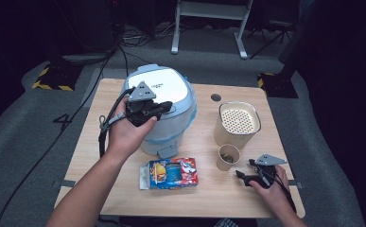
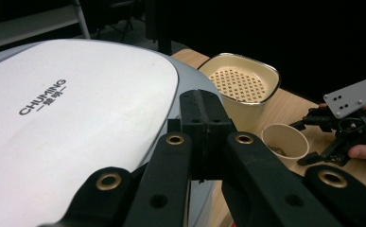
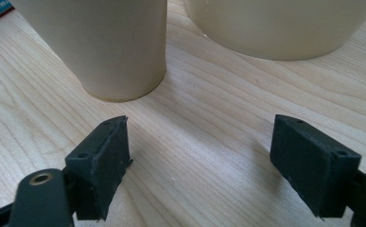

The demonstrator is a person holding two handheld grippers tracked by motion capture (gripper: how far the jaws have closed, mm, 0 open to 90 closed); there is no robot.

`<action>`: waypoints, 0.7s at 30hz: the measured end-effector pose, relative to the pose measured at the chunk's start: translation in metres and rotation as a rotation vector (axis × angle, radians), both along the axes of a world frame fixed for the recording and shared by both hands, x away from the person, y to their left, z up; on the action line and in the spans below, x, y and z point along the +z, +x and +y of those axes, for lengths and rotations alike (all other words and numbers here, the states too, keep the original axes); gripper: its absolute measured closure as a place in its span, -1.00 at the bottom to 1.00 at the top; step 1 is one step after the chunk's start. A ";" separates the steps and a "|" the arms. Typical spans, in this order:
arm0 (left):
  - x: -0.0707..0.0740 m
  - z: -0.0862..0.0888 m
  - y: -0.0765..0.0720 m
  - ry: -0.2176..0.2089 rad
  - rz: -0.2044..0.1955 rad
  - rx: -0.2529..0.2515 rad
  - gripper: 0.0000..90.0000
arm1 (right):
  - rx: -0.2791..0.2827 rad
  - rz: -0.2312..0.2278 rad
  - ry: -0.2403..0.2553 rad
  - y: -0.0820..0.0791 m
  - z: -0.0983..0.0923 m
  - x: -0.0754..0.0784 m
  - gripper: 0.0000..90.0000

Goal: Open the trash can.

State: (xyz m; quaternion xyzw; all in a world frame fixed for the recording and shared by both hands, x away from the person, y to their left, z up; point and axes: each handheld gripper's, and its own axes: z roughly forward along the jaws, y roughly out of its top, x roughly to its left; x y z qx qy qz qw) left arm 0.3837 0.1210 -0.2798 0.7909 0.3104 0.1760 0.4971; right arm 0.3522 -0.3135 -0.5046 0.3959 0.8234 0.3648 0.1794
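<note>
A white and pale-blue appliance [image 1: 164, 101] with "CHUMING" on its lid [image 2: 76, 109] stands at the middle left of the wooden table [image 1: 204, 189]. My left gripper [image 1: 163, 108] hovers over the lid's front edge. Its jaws are shut, pads pressed together with nothing between them [image 2: 204, 111]. My right gripper [image 1: 243, 176] rests low at the table's front right, open, its pads [image 3: 102, 161] wide apart just short of a paper cup [image 3: 119, 42]. The cup [image 1: 228, 157] holds some dark bits. A cream basket [image 1: 237, 120] with a perforated insert stands behind it.
A colourful snack box [image 1: 171, 172] lies flat in front of the appliance. A small round hole [image 1: 215, 97] sits in the table's far side. Cables trail off the left edge. Bare wood lies between the right gripper's pads and along the front right.
</note>
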 end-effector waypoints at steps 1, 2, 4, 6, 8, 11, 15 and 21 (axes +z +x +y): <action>0.000 0.000 0.000 0.002 -0.001 0.002 1.00 | -0.001 0.001 0.000 0.000 0.000 0.000 -0.54; -0.001 0.000 0.000 0.006 -0.001 0.002 1.00 | -0.001 0.001 0.000 0.000 0.000 0.000 -0.54; -0.001 -0.001 0.000 0.016 0.004 0.002 1.00 | -0.002 0.001 0.001 0.000 0.000 0.000 -0.54; -0.002 -0.003 0.000 0.034 0.006 0.000 1.00 | -0.002 0.002 0.000 0.000 0.000 0.000 -0.54; -0.003 -0.004 0.001 0.037 -0.001 -0.003 1.00 | -0.002 0.001 0.000 0.000 0.000 0.000 -0.54; -0.003 -0.005 0.001 0.048 -0.014 0.006 1.00 | -0.002 0.001 0.000 0.000 0.000 0.000 -0.54; -0.002 -0.005 0.002 0.066 -0.026 0.013 1.00 | -0.002 0.002 0.000 0.000 0.000 0.000 -0.54; -0.001 -0.009 0.001 0.112 -0.058 0.037 1.00 | -0.002 0.002 0.000 0.000 0.000 0.000 -0.54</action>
